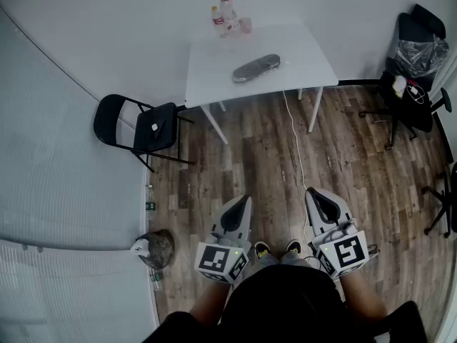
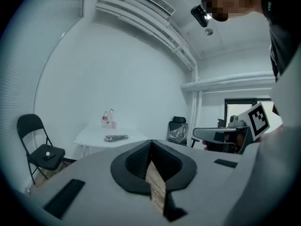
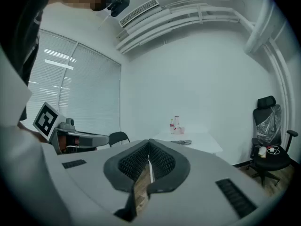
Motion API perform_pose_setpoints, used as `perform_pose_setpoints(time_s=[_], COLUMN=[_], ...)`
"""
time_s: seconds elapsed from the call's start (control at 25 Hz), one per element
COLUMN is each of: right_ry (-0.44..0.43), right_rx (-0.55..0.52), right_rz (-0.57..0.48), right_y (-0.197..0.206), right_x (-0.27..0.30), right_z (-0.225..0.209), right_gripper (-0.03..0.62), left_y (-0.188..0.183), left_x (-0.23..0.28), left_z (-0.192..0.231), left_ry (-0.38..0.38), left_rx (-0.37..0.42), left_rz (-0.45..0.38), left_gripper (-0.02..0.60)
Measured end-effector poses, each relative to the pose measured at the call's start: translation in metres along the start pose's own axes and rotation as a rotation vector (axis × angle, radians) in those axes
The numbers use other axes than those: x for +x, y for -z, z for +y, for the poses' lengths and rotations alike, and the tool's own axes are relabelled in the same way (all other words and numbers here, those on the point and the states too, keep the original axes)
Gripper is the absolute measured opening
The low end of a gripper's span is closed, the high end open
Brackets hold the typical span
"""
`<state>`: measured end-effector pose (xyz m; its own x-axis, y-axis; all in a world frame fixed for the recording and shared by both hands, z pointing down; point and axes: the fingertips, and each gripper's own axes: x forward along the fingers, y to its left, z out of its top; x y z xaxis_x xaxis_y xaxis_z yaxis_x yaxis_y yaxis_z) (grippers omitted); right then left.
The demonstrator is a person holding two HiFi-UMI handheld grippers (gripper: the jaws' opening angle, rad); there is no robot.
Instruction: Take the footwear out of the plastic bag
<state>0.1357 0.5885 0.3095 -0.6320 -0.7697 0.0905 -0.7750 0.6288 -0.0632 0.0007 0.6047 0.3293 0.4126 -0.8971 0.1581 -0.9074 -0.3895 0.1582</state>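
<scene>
1. Nearest the head camera, the left gripper [image 1: 241, 204] and the right gripper [image 1: 315, 195] are held out at waist height over the wooden floor [image 1: 343, 163], side by side and a little apart; each gripper view shows its ridged pads pressed together with nothing between them, so both are clenched and empty
2. Far ahead of both, the footwear [image 1: 255, 68] lies flat near the middle of the white desk [image 1: 211, 73], well apart from either gripper, with small bottles [image 1: 223, 14] at the desk's far edge
3. It looks like one dark, flat, slipper-like shoe inside a clear plastic bag [image 1: 281, 62]; the bag's mouth is too small to make out
4. Judged from that, the footwear should be light and slightly flexible, while the film is thin, slack and slippery, likely to slide on the smooth top
5. One sensible hold: pinch loose film at one end with one gripper, and take the shoe's sole edge or heel with the other
6. Both grippers would first have to cross the open floor to the desk
</scene>
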Motion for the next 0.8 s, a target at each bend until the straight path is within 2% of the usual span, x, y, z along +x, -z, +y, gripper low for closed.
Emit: perform_pose_setpoints(time_s=[0.12,0.4,0.8], right_ry=[-0.003,0.011,0.021], right_rx=[-0.008,-0.011,0.040], right_rz=[-0.012,-0.018,-0.065], right_y=[-0.005,-0.007,-0.016], right_x=[0.004,0.013,0.022], right_z=[0.004,0.013,0.029], right_gripper=[0.017,0.018,0.017], left_y=[-0.002,-0.003,-0.020], left_x=[-0.002,-0.007,-0.028], left_z=[0.001,0.014,0.042], left_ry=[-0.007,0.002,0.001], left_rx=[0.014,-0.006,0.009], left_rz=[-0.007,-0.015,-0.050], left_gripper=[0.021,0.021,0.021])
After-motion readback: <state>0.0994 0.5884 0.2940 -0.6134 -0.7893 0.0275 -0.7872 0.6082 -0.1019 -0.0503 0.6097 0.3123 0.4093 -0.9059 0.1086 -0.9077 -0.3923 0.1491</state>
